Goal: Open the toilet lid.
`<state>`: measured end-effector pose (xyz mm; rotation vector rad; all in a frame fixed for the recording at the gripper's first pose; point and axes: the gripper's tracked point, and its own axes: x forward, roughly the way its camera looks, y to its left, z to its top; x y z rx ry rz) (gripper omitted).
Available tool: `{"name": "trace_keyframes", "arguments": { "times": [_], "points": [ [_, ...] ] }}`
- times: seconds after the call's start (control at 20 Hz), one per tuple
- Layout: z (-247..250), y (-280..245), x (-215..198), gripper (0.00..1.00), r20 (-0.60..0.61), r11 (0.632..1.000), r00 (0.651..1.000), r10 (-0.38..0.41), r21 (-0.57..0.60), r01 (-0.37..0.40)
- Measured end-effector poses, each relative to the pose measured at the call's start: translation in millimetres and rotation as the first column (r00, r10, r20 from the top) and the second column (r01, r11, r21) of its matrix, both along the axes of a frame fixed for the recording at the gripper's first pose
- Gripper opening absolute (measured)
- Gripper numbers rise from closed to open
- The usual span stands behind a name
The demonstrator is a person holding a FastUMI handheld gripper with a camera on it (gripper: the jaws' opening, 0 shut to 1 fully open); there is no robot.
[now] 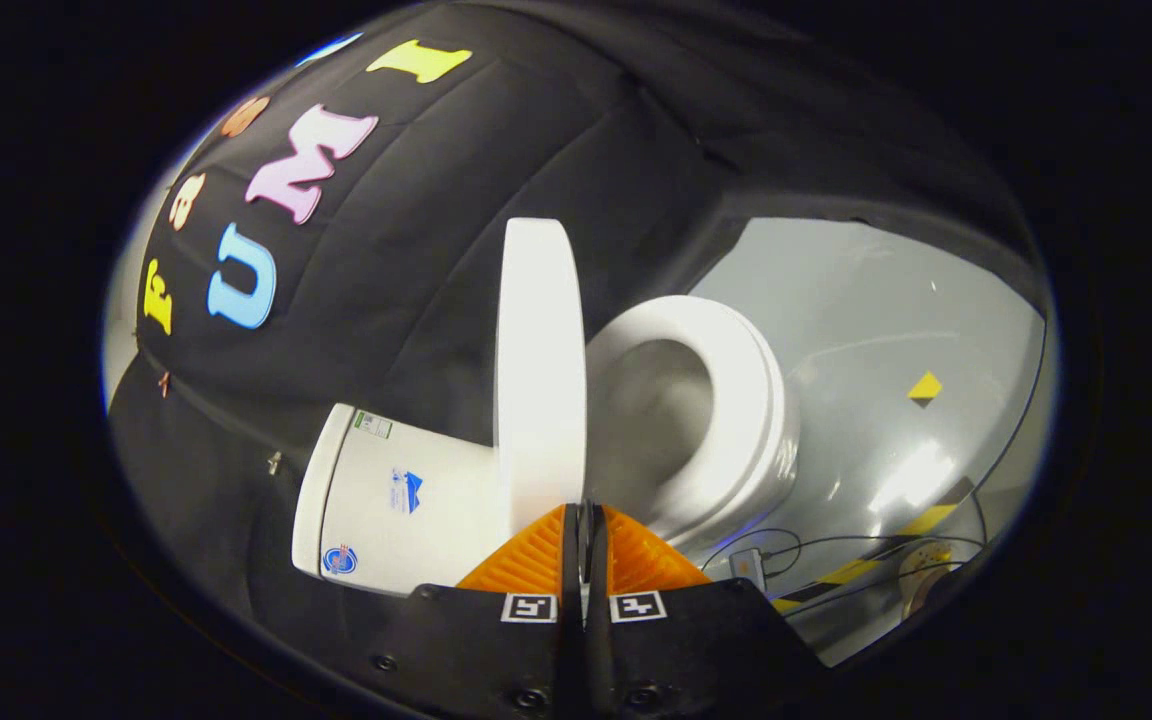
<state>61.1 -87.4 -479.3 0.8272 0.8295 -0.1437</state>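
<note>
Pressed almost together with only a sliver between them, the gripper [584, 520] fingers hold nothing. Just beyond their tips the toilet lid [539, 370] stands raised, between the tank [386, 500] and the seat ring [736, 390]; cables [816, 560] lie on the floor past the seat ring.

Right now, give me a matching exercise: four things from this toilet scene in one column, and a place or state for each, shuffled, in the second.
Things:
1. lid
2. seat
3. tongs
4. cables

States or places:
A. closed together, tips just below the lid's edge
B. lying on the grey floor
C. raised, standing on edge against the tank
D. down on the bowl

Pairs: 1-C, 2-D, 3-A, 4-B
</note>
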Motion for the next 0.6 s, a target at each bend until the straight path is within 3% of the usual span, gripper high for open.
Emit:
{"name": "trace_keyframes", "arguments": {
  "times": [0.6],
  "points": [
    [64,73,18,0.05,0.044,0.952,0.989,0.143,-0.279,-0.125]
  ]
}}
